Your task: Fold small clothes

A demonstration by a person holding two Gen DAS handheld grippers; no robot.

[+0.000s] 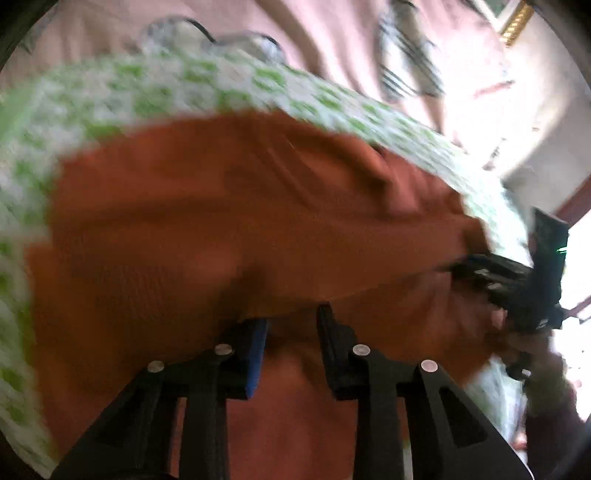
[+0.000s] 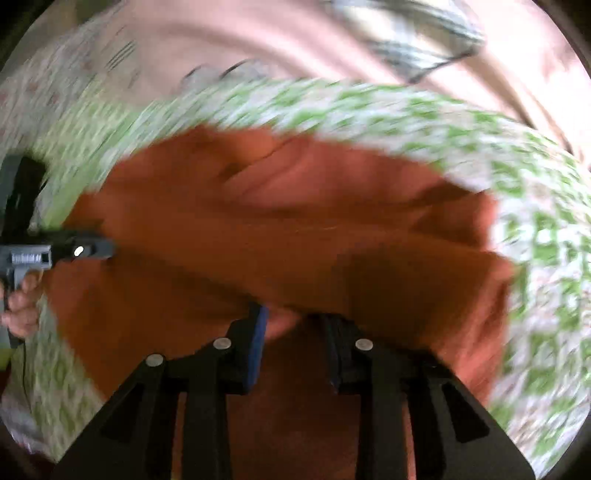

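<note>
A rust-orange garment lies on a green-and-white patterned cloth; both views are motion-blurred. My left gripper has its two fingers a hand's width apart with the garment's near edge draped over and between them. My right gripper stands the same way, with orange fabric bunched between its fingers. The right gripper also shows at the right edge of the left wrist view, at the garment's right corner. The left gripper shows at the left edge of the right wrist view, at the garment's left side.
The patterned cloth covers a bed with a pink sheet behind it. A striped grey garment and dark-rimmed glasses lie on the pink sheet. A bright window or doorway is at the right.
</note>
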